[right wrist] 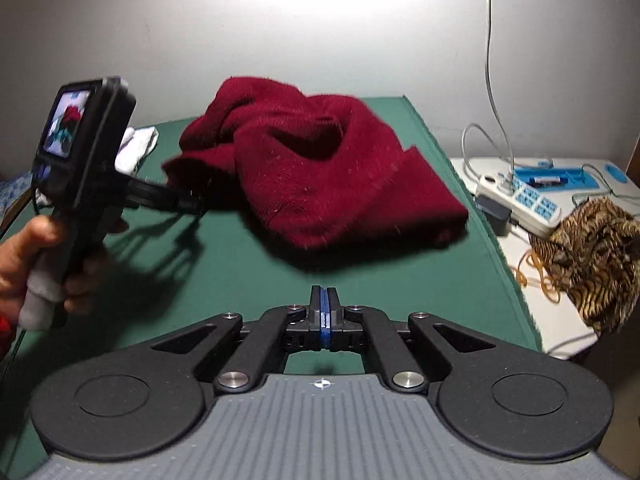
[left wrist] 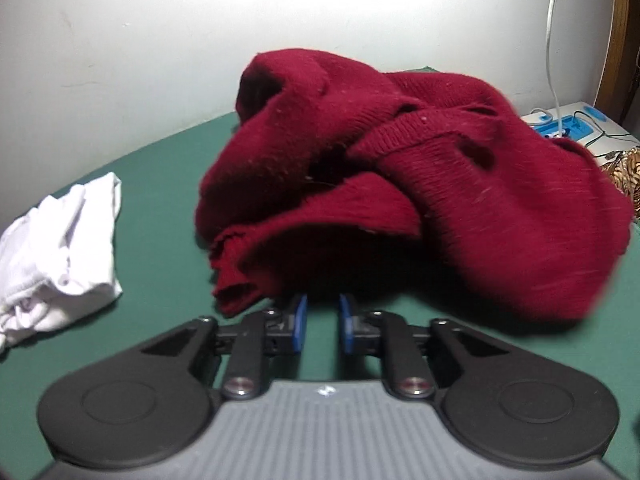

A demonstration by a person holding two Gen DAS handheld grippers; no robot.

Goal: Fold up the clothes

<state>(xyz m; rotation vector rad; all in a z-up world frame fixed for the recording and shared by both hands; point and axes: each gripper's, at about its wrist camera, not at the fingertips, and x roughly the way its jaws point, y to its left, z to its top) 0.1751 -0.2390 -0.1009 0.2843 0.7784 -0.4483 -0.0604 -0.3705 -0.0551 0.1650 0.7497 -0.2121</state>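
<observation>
A crumpled dark red knit sweater [left wrist: 420, 184] lies in a heap on the green table cover [left wrist: 160, 208]. In the left wrist view my left gripper [left wrist: 323, 305] sits low at the sweater's near edge. Its blue pads stand a little apart, with only green cover showing in the gap. In the right wrist view the same sweater [right wrist: 320, 176] lies ahead. My right gripper [right wrist: 324, 297] hovers short of it, its pads pressed together on nothing. A hand [right wrist: 32, 264] holds the left gripper [right wrist: 192, 202] there, blurred, its tips at the sweater's left edge.
A crumpled white garment [left wrist: 60, 248] lies left of the sweater. Right of the green cover's edge, a white side table [right wrist: 568, 340] carries a power strip [right wrist: 520, 196], a blue tray [right wrist: 560, 179], cables and a tiger-print cloth [right wrist: 596, 264]. A pale wall stands behind.
</observation>
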